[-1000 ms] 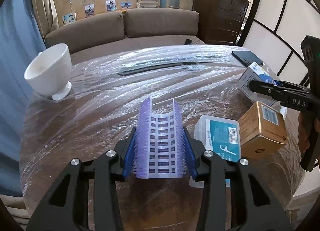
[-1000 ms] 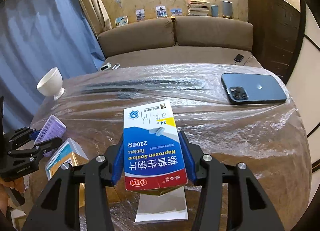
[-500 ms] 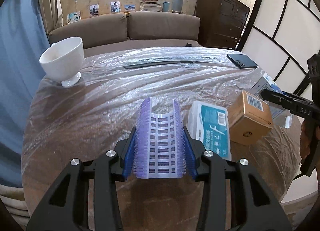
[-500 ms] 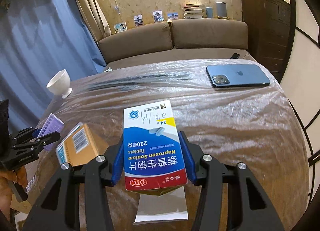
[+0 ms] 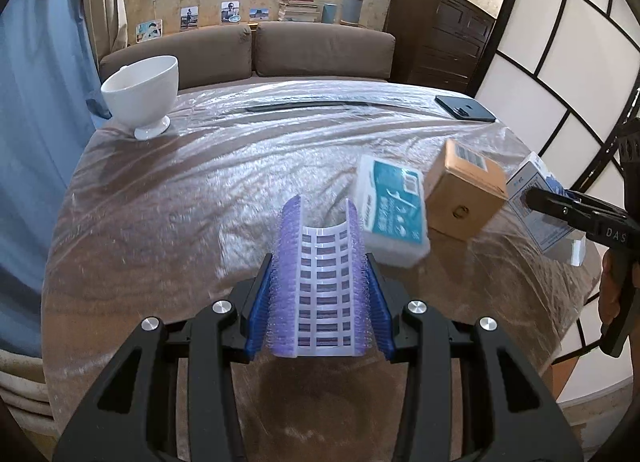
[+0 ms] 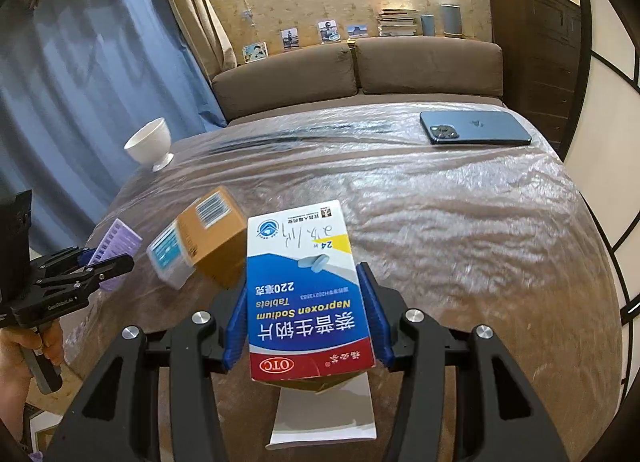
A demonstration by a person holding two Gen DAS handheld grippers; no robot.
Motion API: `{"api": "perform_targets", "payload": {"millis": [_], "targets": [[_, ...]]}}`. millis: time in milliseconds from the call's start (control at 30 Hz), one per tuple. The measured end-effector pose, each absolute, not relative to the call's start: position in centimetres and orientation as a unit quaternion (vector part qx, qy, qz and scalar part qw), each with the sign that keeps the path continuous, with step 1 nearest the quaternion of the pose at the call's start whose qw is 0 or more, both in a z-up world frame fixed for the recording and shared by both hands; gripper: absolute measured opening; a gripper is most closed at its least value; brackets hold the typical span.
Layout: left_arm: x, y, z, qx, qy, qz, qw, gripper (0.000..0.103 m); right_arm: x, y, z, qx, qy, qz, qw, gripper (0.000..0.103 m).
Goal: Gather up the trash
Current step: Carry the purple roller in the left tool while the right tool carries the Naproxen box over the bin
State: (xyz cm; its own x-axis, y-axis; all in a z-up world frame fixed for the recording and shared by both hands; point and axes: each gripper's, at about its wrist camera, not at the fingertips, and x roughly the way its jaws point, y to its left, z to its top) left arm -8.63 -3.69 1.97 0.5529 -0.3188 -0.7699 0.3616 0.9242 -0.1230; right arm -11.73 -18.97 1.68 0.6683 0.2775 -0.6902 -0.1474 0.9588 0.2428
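My left jaws clamp the roller (image 5: 322, 282), my right jaws clamp the pill box (image 6: 306, 290), and the brown box (image 5: 464, 192) lies between them, nearer the right.

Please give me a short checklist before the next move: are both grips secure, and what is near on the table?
1. Left hand-held gripper shut on the purple hair roller: ok.
2. Right hand-held gripper shut on the Naproxen Sodium tablet box: ok.
3. Box flap closed: not ok, the bottom hangs open and a white leaflet sticks out.
4. Brown cardboard box and white-teal box resting flat: cannot tell, both look tilted and blurred.
5. Blue smartphone and white footed bowl away from both grippers: ok.
6. Trash container in view: not ok, none visible.
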Motion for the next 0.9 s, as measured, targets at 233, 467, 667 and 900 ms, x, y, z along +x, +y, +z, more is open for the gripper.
{"api": "perform_targets", "payload": {"millis": [233,467,667,900], "targets": [[-11.1,-4.1,1.8,0.026,0.430,-0.200,0.880,0.044,-14.6,-17.9,1.7,0.089,0.390,0.135,0.906,0.049],[-13.6,-4.4,1.5,0.022,0.433,-0.209,0.877,0.044,-17.4,-16.4,1.7,0.090,0.393,0.157,0.902,0.049],[-15.3,-4.3,1.3,0.015,0.439,-0.216,0.872,0.044,-19.2,-14.8,1.5,0.076,0.398,0.171,0.898,0.049],[-17.2,-4.2,1.3,0.015,0.440,-0.222,0.870,0.044,-21.2,-13.7,1.3,0.074,0.403,0.188,0.893,0.049]]}}
